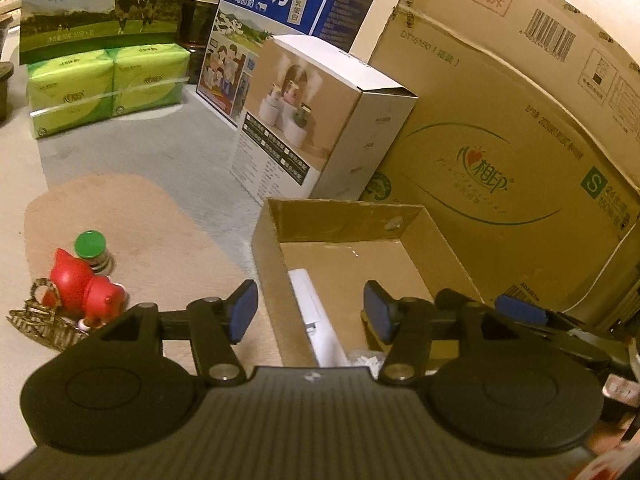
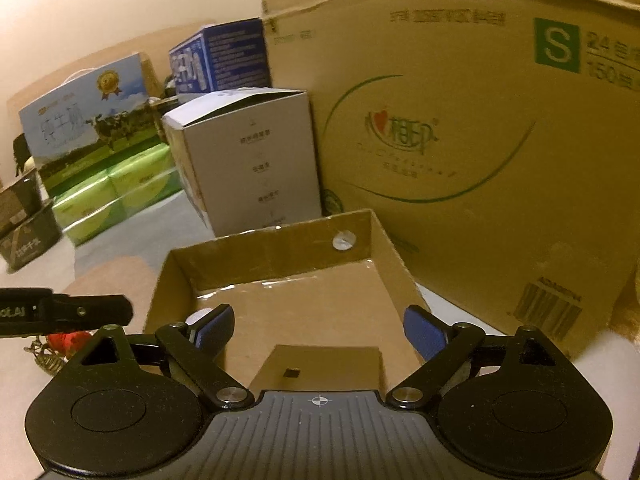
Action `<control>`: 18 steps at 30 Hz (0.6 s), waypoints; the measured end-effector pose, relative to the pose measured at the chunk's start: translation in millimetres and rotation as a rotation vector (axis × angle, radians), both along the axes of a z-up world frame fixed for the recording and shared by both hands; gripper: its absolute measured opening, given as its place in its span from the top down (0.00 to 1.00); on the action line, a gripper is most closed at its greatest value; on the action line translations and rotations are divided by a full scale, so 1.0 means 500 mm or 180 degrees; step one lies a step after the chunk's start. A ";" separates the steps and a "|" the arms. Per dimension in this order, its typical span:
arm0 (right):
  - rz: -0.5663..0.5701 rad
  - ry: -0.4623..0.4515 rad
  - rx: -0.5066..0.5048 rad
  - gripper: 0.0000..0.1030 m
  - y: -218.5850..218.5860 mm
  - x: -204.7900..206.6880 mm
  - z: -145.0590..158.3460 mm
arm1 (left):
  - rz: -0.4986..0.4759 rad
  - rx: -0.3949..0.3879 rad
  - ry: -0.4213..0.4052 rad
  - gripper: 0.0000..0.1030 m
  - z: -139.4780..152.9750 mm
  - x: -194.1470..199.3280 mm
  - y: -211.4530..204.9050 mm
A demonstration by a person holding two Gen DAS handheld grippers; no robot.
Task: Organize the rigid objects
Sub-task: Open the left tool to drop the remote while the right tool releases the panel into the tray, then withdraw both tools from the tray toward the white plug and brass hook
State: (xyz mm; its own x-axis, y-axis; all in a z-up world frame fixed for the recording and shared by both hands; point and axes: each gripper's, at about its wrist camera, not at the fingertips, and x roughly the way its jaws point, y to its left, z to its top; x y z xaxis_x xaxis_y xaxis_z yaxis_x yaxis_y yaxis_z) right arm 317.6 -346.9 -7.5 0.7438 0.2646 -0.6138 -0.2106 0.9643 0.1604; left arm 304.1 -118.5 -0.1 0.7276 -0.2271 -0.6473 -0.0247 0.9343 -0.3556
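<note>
An open shallow cardboard box (image 1: 276, 276) (image 2: 280, 248) sits on the table. A white oblong object (image 1: 316, 320) and a small brown box (image 2: 320, 364) lie inside it. My left gripper (image 1: 310, 312) is open and empty over the box's left wall. My right gripper (image 2: 318, 330) is open and empty above the box's near end; its blue pad shows in the left wrist view (image 1: 520, 308). A red toy (image 1: 86, 292), a green-capped spring toy (image 1: 93, 250) and a woven metal piece (image 1: 38, 320) lie on the table to the left of the box.
A large cardboard carton (image 1: 500, 140) (image 2: 460, 140) stands behind the box. A white humidifier box (image 1: 320, 128) (image 2: 248, 160), a blue milk carton (image 1: 280, 40), green tissue packs (image 1: 108, 88) and a milk bag (image 1: 100, 4) stand at the back left.
</note>
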 end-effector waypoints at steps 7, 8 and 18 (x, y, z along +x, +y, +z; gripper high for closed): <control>-0.0034 -0.0001 0.0016 0.11 0.004 -0.033 0.029 | 0.0029 0.0084 -0.0066 0.33 0.020 -0.038 0.032; -0.0040 0.0002 0.0025 0.11 0.005 -0.039 0.034 | 0.0035 0.0107 -0.0078 0.32 0.024 -0.045 0.038; -0.0054 -0.0056 0.0074 0.11 0.037 -0.119 0.095 | 0.0126 0.0274 -0.0204 0.23 0.070 -0.129 0.114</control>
State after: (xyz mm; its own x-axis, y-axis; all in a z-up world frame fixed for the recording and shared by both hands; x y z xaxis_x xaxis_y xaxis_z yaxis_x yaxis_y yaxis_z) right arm 258.0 -328.2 39.9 0.7589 0.2659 -0.5945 -0.1972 0.9638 0.1794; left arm 239.5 -61.4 34.8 0.7754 -0.1430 -0.6150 -0.0419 0.9602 -0.2761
